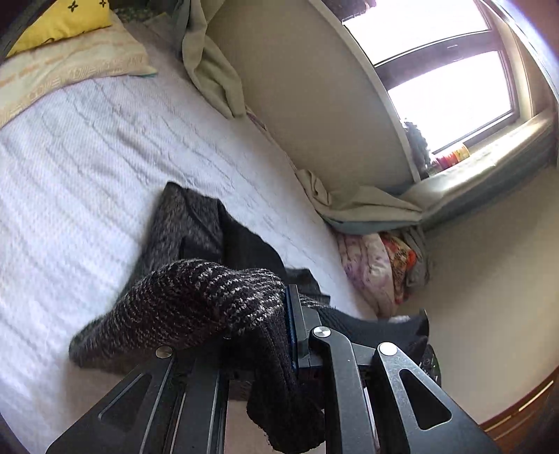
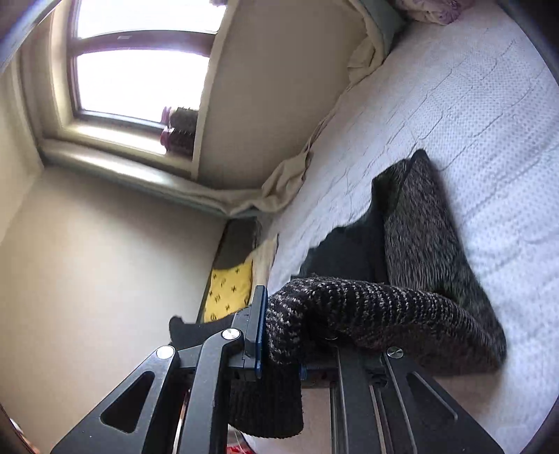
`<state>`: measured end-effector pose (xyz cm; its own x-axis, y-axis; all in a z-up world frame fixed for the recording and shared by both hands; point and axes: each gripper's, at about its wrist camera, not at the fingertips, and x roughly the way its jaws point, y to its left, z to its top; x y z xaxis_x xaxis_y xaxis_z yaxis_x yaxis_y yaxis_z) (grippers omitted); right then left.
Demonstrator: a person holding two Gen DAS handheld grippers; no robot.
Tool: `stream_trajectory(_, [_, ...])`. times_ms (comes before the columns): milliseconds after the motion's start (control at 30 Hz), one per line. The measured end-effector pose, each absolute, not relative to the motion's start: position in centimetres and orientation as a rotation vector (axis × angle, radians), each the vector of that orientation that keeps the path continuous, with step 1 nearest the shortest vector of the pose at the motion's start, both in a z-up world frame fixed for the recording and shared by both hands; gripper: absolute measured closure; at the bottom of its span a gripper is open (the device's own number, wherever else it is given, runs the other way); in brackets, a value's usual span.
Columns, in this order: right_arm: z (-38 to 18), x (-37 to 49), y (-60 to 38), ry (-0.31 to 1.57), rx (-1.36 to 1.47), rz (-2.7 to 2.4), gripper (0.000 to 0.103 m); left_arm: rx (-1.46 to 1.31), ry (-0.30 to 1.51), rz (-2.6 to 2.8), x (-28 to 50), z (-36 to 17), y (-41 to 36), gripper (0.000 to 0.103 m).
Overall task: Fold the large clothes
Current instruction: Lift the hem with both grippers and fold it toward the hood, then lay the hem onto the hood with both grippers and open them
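Left gripper point(image 1: 279, 335): fingers point(image 1: 297, 328) clamped on a bunched edge of the dark marled knit sweater point(image 1: 195, 297), only the blue-padded right-hand finger visible, the other buried under the knit. Thick fold draped over the finger tops and hanging down between the black linkage bars. Just beyond the fingertips, rest of the sweater trailing onto the bed point(image 1: 87, 157), a flatter dark panel lying to the right of the speckled part. Farther ahead, white textured bedspread running up to a cream pillow point(image 1: 70, 66) with a yellow cushion point(image 1: 63, 21) on it, far upper left. To the right of the fingers, a floral bundle point(image 1: 377, 269) wedged at the bed's edge against the wall; past it, beige sheet point(image 1: 353, 206) bunched along the wall, then the bright window point(image 1: 443, 70).

Right gripper point(image 2: 279, 335): fingers point(image 2: 258, 331) pinched on the same sweater point(image 2: 384, 310), blue-edged left-hand finger showing, its partner hidden by wool. Knit cuff-like end hanging below the fingers, thick roll stretching off to the right. Ahead of the fingertips, the garment's body spread on the bed point(image 2: 471, 104), speckled sleeve-like length reaching farthest. Left of the fingers, yellow cushion point(image 2: 230, 293) standing at the bed's end. Far upper left, window point(image 2: 139, 63) above a sill.
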<state>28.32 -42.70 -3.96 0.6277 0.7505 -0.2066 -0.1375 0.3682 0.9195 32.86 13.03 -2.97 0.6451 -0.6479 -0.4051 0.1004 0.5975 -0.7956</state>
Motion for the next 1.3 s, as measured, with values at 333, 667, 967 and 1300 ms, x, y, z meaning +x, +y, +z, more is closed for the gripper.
stream_trajectory(333, [-8.1, 33.2, -44.3, 0.749, 1.099, 0.531, 0.094, -0.839, 0.825, -0.424, 38.2, -7.1, 12.7, 0.089])
stream_trajectory(667, [-11.8, 37.2, -44.6, 0.809, 1.134, 0.462, 0.091, -0.966, 0.89, -0.372, 41.4, -11.5, 14.2, 0.088])
stream_trajectory(967, [-13.5, 39.9, -44.9, 0.791, 1.174, 0.408, 0.059, -1.069, 0.828, -0.277, 42.4, -12.8, 16.6, 0.045])
stream_trajectory(1300, [-11.9, 38.8, -45.7, 0.794, 1.046, 0.319, 0.056, -0.858, 0.843, -0.221, 41.3, -10.8, 15.2, 0.044])
